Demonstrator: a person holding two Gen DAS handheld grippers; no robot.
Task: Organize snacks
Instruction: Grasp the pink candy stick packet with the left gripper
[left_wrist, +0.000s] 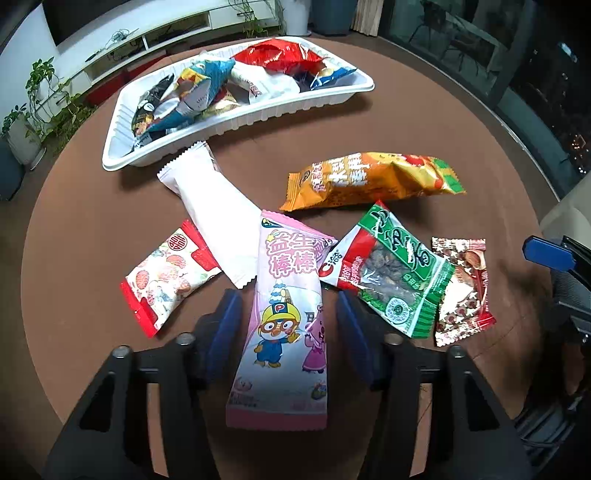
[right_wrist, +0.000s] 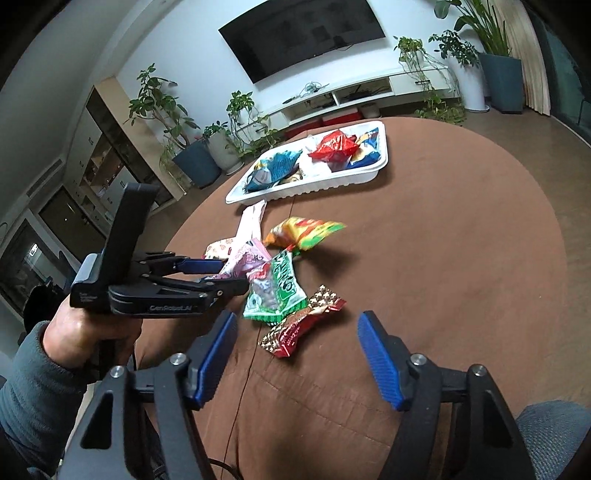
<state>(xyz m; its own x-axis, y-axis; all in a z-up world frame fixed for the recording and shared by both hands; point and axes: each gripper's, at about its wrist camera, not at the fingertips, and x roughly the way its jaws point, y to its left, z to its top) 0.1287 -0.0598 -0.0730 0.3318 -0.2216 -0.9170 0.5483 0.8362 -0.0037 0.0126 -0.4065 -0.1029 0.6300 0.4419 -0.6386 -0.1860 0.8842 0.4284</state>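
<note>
We're mid-sort rn: white tray (left_wrist: 236, 122) is already part full of snacks, six packs left on the brown table (left_wrist: 92, 206).

Left gripper (left_wrist: 288, 306) first. Jaws spread apart, not squeezing yet, w/ the pink cartoon pack (left_wrist: 284, 325) lying right between them, its far end sticking out past the tips. Just outside the left jaw sits the red-and-white candy pack (left_wrist: 170, 280). Ahead of the tips, the long white pack (left_wrist: 214, 206) runs up toward the tray. Ahead and to the right is the orange pack (left_wrist: 373, 181), and the green nut pack (left_wrist: 391, 273) is just beside the right jaw, w/ a small red-and-gold pack (left_wrist: 461, 291) touching its far side.

Right gripper (right_wrist: 297, 354): jaws wide apart, nothing in them, hanging back from the pile; the red-and-gold pack is nearest, just ahead of its tips.

Imo next is closing on the pink pack, then lifting it over to the tray, well ahead of the jaws. Needs a clean pinch bc the foil's slippery and the nut pack is close.
</note>
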